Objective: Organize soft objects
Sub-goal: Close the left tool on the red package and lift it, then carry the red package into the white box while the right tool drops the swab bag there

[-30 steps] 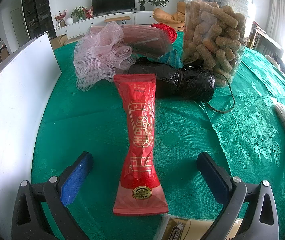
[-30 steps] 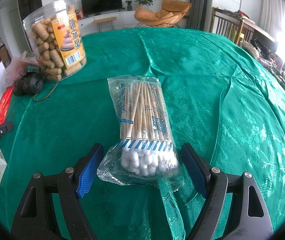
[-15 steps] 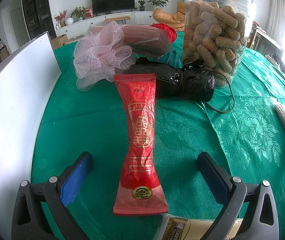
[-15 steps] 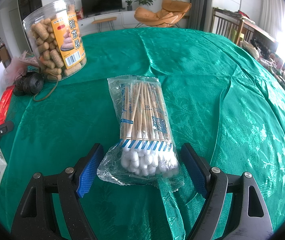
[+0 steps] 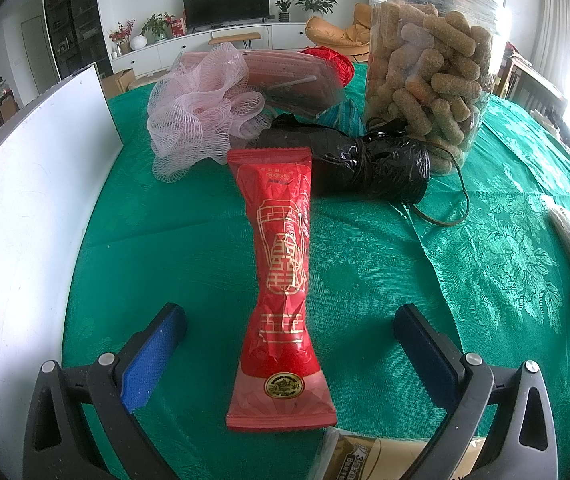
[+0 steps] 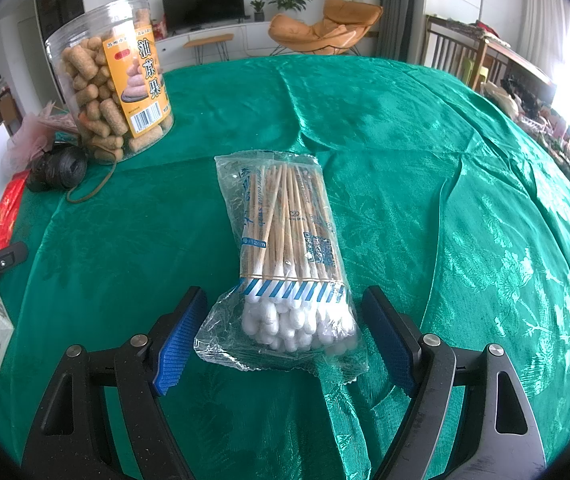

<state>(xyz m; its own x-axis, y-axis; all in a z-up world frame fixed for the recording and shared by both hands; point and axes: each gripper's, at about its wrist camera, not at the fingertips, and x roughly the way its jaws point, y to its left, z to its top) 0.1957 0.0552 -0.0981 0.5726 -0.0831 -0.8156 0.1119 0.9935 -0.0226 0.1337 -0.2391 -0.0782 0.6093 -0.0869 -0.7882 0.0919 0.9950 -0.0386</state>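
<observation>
Currently left gripper (image 5: 289, 344) released, straddling red packet (image 5: 283, 280) at 12 o'clock | right gripper (image 6: 285, 328) released, bracketing cotton swab bag (image 6: 285, 256), seemingly lined up to grasp.

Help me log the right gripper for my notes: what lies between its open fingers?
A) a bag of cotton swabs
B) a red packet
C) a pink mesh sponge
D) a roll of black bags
A: the bag of cotton swabs lies on the green tablecloth between the right gripper's open fingers, untouched.
</observation>
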